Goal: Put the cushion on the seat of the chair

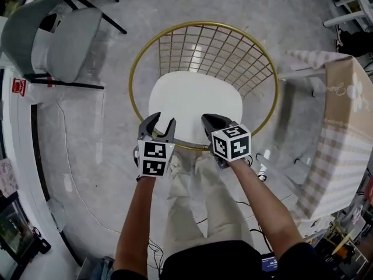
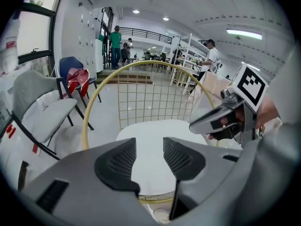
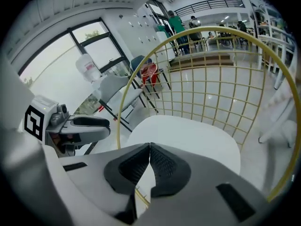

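White cushion [image 1: 195, 101] sits on the gold wire chair [image 1: 217, 52]; left gripper [image 1: 164, 121] gapes empty at its front edge, right gripper [image 1: 210, 122] pinched closed, empty

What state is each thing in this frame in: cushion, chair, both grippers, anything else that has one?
cushion, lying flat on the seat, held by neither gripper.
gold wire chair, upright, seat covered by the cushion.
left gripper, jaws apart, nothing between them.
right gripper, jaws shut, empty.
grey chair, upright, nobody on it.
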A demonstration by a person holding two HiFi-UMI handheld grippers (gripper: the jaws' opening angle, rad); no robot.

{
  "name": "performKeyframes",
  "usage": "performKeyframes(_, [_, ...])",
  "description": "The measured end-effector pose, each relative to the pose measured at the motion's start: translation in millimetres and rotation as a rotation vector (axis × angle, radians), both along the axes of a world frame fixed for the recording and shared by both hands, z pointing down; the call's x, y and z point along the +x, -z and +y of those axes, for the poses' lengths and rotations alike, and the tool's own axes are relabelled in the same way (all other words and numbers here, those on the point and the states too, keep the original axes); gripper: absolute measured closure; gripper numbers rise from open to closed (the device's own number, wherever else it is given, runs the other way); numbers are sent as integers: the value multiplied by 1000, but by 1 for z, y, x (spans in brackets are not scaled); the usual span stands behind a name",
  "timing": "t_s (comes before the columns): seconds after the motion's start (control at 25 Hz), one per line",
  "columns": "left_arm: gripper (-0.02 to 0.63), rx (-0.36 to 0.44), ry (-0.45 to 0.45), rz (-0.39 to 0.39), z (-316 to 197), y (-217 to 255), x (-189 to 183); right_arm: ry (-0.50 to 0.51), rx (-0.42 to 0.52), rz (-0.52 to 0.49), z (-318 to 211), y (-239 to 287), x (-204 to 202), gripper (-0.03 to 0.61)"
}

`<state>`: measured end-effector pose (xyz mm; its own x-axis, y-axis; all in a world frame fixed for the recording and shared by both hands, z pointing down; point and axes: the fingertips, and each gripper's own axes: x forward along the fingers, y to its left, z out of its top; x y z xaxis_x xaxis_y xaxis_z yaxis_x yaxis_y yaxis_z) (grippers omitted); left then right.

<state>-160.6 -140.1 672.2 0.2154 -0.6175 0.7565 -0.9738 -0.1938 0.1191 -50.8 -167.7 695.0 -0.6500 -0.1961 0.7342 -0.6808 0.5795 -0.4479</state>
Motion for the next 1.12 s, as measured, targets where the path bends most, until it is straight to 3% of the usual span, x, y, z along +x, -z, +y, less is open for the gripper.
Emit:
performKeyframes(0.68, [503,154,9,85,26,128,19,-12,102,-40,27,125,4,558])
performKeyframes(1.12, [543,222,-26,89,54,192,28,-33,190,-94,48,193,1,558])
